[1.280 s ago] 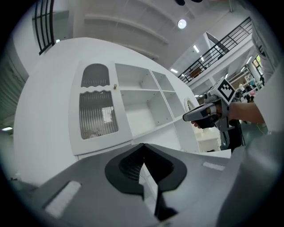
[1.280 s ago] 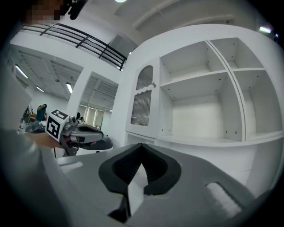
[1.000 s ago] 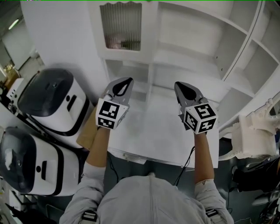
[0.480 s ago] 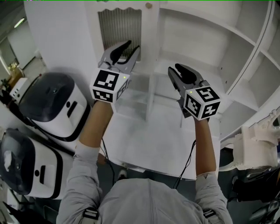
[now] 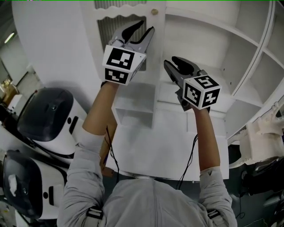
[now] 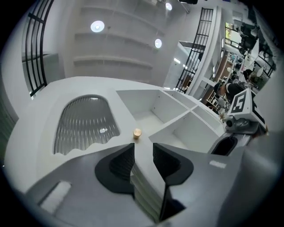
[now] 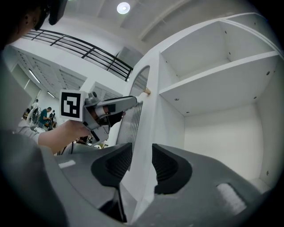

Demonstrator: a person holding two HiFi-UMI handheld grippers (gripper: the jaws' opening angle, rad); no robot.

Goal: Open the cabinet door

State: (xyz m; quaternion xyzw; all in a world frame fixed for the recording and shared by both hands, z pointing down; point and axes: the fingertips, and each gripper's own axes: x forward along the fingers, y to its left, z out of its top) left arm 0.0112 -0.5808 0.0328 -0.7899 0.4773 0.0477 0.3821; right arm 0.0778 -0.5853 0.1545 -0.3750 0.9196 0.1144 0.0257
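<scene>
White cabinet door [image 5: 153,33], upper centre (wooden knob [image 5: 154,12] at its top). Left hand-held gripper [image 5: 147,25] and right hand-held gripper [image 5: 170,61] are opening, empty; centre your left jaws round the knob, then pull.

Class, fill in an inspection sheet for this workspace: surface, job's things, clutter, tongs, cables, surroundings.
Surface: white table under the shelves; nothing loose seen on it.
Job's things: ribbed-glass door, looks shut; knob at its right edge, untouched.
Clutter: two black-and-white appliances left of the table.
Tongs: left tongs up in front of the door, right tongs beside them; both are opening, with nothing between either pair.
Cables: black cables hang below both tongs.
Surroundings: open shelves right of the door; railings and ceiling lights beyond.
</scene>
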